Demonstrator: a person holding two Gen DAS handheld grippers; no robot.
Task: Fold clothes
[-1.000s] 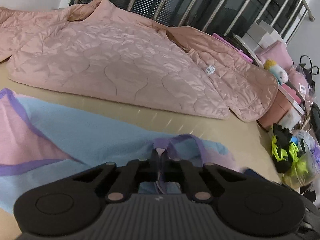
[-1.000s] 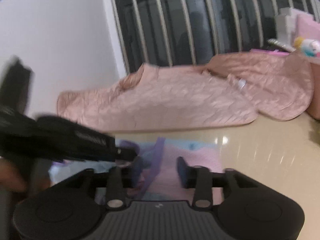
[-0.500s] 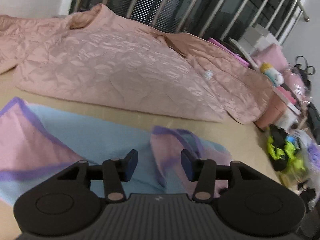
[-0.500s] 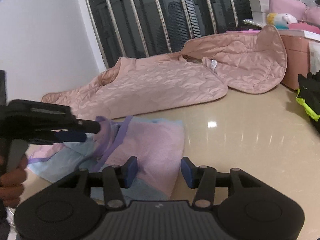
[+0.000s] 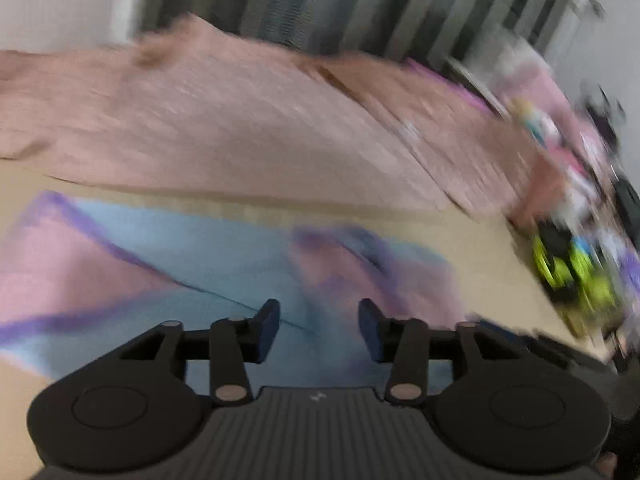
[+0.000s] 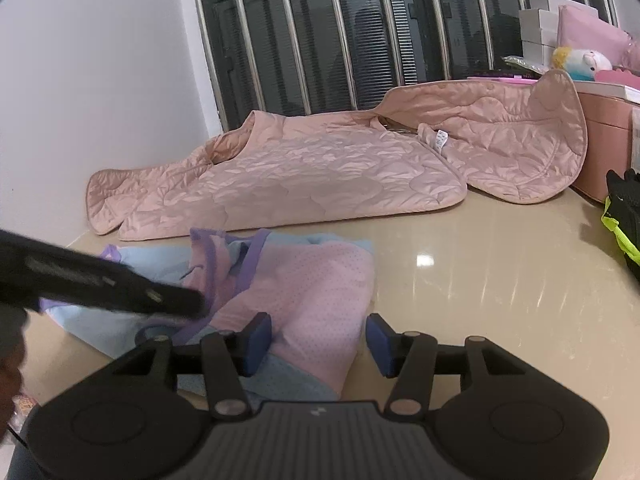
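A pink and light-blue garment with purple trim (image 6: 316,292) lies partly folded on the beige table; it also shows, blurred, in the left wrist view (image 5: 224,256). My left gripper (image 5: 319,330) is open and empty just above the garment. It shows as a dark bar at the left of the right wrist view (image 6: 120,290), over the garment's purple trim. My right gripper (image 6: 318,342) is open and empty over the garment's near pink edge.
A quilted pink jacket (image 6: 320,176) lies spread behind the garment, against a barred window. A pink box (image 6: 608,144), a plush toy (image 6: 580,62) and a black and neon-yellow item (image 6: 626,220) stand at the right. Bare tabletop (image 6: 500,280) lies right of the garment.
My left gripper has let go of the purple-trimmed fabric and opened. The garment has dropped flat. The right gripper has drawn back a little and the left view is now blurred by motion.
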